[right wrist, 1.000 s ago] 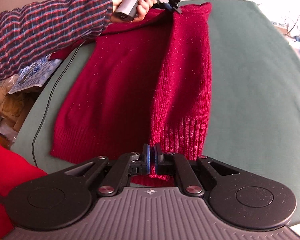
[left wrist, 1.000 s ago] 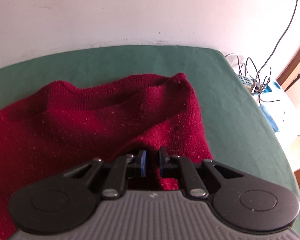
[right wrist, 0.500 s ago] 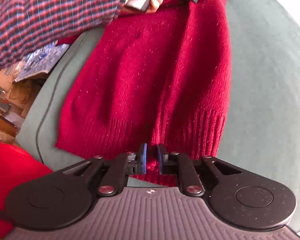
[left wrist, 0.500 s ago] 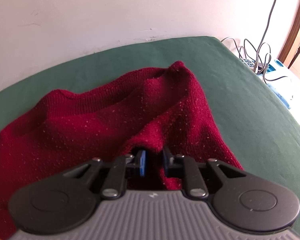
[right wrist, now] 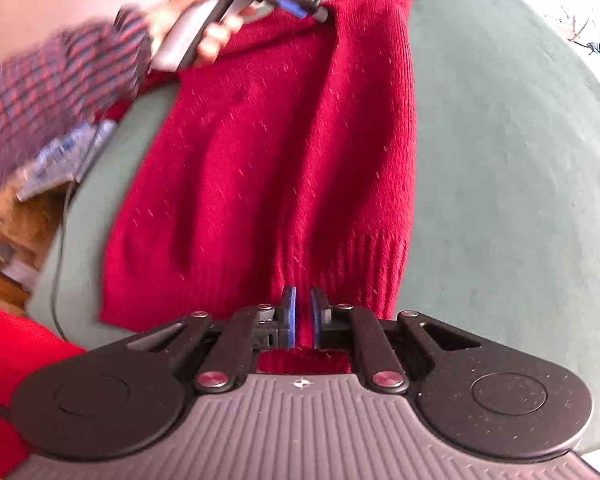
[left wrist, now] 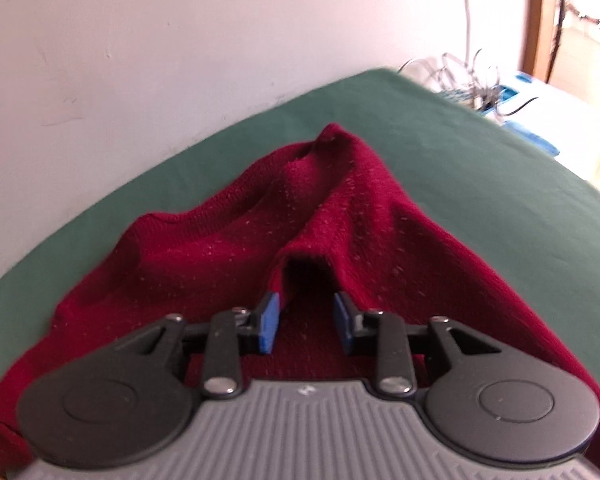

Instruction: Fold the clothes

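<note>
A dark red knit sweater lies on the green cloth-covered table, one side folded over lengthwise. In the left wrist view the sweater bunches up in a peak near the collar end. My left gripper is open, its blue pads apart just over a loose fold of the sweater. It also shows in the right wrist view at the sweater's far end. My right gripper is over the ribbed hem, its pads a narrow gap apart with red knit showing between them.
A white wall stands behind the table. Cables and a blue-white box sit past the table's right edge. A black cable runs along the table's left edge, with clutter and a printed packet beyond. Red fabric is at lower left.
My left gripper has opened wide and let go of the sweater's fold, then pulled back. My right gripper's pads have parted slightly at the hem. The folded side now lies flat.
</note>
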Action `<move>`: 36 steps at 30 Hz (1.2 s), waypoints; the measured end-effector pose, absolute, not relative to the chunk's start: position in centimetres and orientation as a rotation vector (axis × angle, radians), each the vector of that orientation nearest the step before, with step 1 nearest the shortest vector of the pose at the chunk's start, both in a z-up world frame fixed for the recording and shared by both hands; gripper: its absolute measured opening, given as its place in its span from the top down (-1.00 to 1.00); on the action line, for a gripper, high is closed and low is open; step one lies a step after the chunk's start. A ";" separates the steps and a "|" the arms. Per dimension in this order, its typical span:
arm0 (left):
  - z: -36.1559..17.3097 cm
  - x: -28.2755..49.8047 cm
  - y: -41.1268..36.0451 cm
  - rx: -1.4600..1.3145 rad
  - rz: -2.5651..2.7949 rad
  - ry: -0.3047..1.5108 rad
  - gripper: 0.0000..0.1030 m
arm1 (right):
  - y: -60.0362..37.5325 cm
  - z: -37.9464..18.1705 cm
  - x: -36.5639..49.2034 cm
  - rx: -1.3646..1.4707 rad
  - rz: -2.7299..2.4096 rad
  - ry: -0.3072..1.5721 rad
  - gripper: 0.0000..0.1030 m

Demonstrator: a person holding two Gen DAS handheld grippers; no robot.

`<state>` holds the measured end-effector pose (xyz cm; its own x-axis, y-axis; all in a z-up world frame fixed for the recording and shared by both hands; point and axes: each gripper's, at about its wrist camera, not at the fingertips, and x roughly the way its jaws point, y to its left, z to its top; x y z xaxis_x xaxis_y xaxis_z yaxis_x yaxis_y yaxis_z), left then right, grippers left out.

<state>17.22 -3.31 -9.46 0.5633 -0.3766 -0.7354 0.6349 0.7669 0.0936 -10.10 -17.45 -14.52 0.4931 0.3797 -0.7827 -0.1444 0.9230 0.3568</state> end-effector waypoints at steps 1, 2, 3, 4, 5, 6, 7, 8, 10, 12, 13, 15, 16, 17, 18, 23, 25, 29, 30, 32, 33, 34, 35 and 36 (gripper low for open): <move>-9.4 16.9 -3.1 0.341 -0.634 0.783 0.29 | -17.3 -14.6 -9.9 0.257 0.330 1.011 0.78; -9.5 16.6 -3.1 0.321 -0.660 0.805 0.19 | -17.0 -14.8 -9.7 0.253 0.338 1.016 0.76; -9.8 16.4 -3.4 0.318 -0.667 0.811 0.14 | -16.6 -15.0 -9.4 0.245 0.346 1.029 0.75; -10.1 16.1 -3.7 0.317 -0.669 0.813 0.03 | -16.2 -15.2 -9.1 0.223 0.354 1.038 0.75; -10.6 16.0 -4.1 0.322 -0.660 0.814 0.01 | -15.6 -15.4 -8.9 0.198 0.362 1.045 0.75; -11.2 16.1 -4.6 0.320 -0.648 0.827 0.01 | -15.2 -15.5 -8.8 0.170 0.363 1.045 0.80; -11.8 16.3 -5.0 0.317 -0.634 0.841 0.08 | -15.0 -15.5 -8.7 0.151 0.359 1.041 0.85; -12.2 16.6 -5.2 0.294 -0.631 0.854 0.25 | -14.9 -15.4 -8.7 0.149 0.357 1.041 0.88; -12.8 17.2 -5.5 0.239 -0.626 0.880 0.69 | -15.0 -15.2 -8.7 0.154 0.354 1.046 0.91; -12.8 17.7 -5.7 0.203 -0.600 0.888 0.81 | -15.2 -14.8 -9.1 0.176 0.384 1.041 0.92; -12.8 17.8 -5.7 0.198 -0.596 0.889 0.80 | -15.1 -14.8 -9.2 0.172 0.378 1.044 0.91; -12.8 17.8 -5.7 0.193 -0.590 0.888 0.76 | -14.9 -15.3 -9.3 0.152 0.354 1.068 0.90; -12.6 17.4 -5.6 0.207 -0.592 0.881 0.71 | -14.8 -15.3 -9.2 0.152 0.355 1.076 0.89; -12.0 16.7 -5.3 0.222 -0.599 0.859 0.69 | -14.7 -15.2 -9.2 0.156 0.359 1.080 0.85; -11.4 16.0 -4.9 0.236 -0.607 0.835 0.68 | -15.2 -14.7 -9.1 0.179 0.360 1.081 0.78; -9.0 12.5 -2.8 0.213 -0.664 0.766 0.62 | -18.1 -12.4 -8.5 0.256 0.262 0.961 0.85; -9.0 11.1 -3.0 0.196 -0.725 0.782 0.63 | -18.1 -13.2 -7.6 0.202 0.204 0.986 0.91; -11.2 8.7 -4.7 0.253 -0.785 0.819 0.69 | -17.8 -15.0 -7.0 0.173 0.189 1.058 0.92; -12.0 8.4 -5.0 0.268 -0.792 0.835 0.71 | -17.5 -15.0 -7.3 0.159 0.198 1.061 0.91; -12.9 7.5 -5.0 0.285 -0.786 0.811 0.68 | -17.2 -14.7 -7.6 0.129 0.216 1.074 0.91; -12.8 7.2 -4.8 0.290 -0.790 0.807 0.68 | -17.4 -14.4 -7.5 0.122 0.217 1.068 0.91; -12.6 7.0 -4.7 0.293 -0.796 0.805 0.70 | -17.5 -14.0 -7.4 0.115 0.219 1.061 0.91; -12.5 6.7 -4.5 0.297 -0.801 0.803 0.71 | -17.6 -13.6 -7.3 0.108 0.220 1.055 0.91; -12.4 6.2 -4.2 0.291 -0.812 0.807 0.71 | -17.9 -13.7 -6.7 0.108 0.228 1.055 0.91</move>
<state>6.20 -4.22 -12.36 0.4175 -0.5313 -0.7371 0.7399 0.6697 -0.0636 -6.74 -17.94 -13.70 0.4726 0.2376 -0.8486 -0.1341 0.9711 0.1973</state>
